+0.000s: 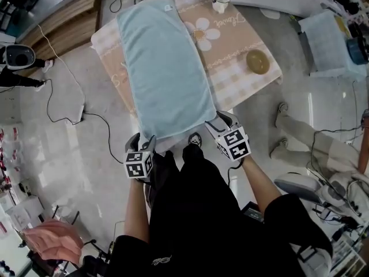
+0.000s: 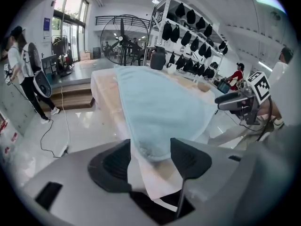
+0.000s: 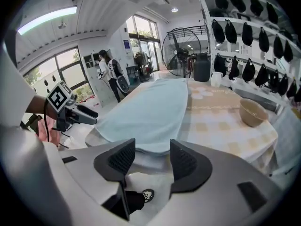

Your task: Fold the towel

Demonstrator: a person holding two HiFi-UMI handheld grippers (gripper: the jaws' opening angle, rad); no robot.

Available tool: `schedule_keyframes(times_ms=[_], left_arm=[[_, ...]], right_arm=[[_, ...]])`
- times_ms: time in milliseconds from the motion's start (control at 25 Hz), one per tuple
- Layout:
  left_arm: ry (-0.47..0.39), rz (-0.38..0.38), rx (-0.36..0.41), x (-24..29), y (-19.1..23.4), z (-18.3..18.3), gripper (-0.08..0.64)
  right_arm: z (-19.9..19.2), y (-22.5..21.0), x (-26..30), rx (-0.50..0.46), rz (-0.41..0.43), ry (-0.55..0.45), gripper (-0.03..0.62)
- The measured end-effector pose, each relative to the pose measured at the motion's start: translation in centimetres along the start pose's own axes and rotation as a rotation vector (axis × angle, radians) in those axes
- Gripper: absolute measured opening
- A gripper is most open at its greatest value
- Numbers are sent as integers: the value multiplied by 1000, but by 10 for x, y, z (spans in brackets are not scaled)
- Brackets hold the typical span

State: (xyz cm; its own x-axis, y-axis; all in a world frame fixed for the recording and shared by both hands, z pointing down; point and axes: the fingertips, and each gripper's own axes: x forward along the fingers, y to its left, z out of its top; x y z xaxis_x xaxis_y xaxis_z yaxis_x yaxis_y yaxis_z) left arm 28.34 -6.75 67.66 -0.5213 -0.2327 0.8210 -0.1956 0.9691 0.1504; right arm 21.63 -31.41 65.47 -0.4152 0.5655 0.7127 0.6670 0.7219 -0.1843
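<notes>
Checked-cloth surface point(image 1: 242, 79) carries towel point(image 1: 164, 68) flat, lengthwise. Left gripper point(image 1: 149, 140) and right gripper point(image 1: 216, 124) at near corners. Fingers point(image 2: 113, 166) parted about hem, nothing clenched. Judged staged for lift toward far edge.

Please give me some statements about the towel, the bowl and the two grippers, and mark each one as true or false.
1. The towel lies spread out, not folded. True.
2. The bowl stands on the towel. False: it stands on the tablecloth, apart from the towel.
3. Between the jaws of the left gripper lies a towel corner. True.
4. The right gripper holds the mug. False: its jaws are apart at the towel's near edge, and the mug stands at the tablecloth's far end.
</notes>
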Motion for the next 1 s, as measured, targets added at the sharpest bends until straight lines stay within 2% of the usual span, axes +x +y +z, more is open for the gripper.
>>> schedule_keyframes(times_ms=[240, 480, 720, 840, 880, 920, 960, 1000], left_arm=[[33, -17, 33, 13, -3, -11, 247], [50, -32, 56, 20, 0, -11, 247], [46, -8, 62, 21, 1, -12, 247], [46, 17, 65, 20, 1, -12, 247], [46, 23, 68, 20, 2, -12, 247], [48, 27, 72, 19, 2, -12, 247], [51, 31, 78, 18, 3, -12, 241], [55, 36, 89, 17, 4, -11, 230]], right_arm=[[-11, -2, 11, 57, -14, 31, 221], [-11, -5, 11, 174, -22, 20, 221], [-17, -9, 17, 170, -54, 49, 233], [-24, -9, 26, 123, -73, 100, 229], [-25, -8, 27, 101, -84, 109, 201], [-25, -9, 28, 83, -99, 109, 140], [-24, -11, 27, 70, -116, 104, 32], [-23, -12, 27, 64, -128, 99, 2]])
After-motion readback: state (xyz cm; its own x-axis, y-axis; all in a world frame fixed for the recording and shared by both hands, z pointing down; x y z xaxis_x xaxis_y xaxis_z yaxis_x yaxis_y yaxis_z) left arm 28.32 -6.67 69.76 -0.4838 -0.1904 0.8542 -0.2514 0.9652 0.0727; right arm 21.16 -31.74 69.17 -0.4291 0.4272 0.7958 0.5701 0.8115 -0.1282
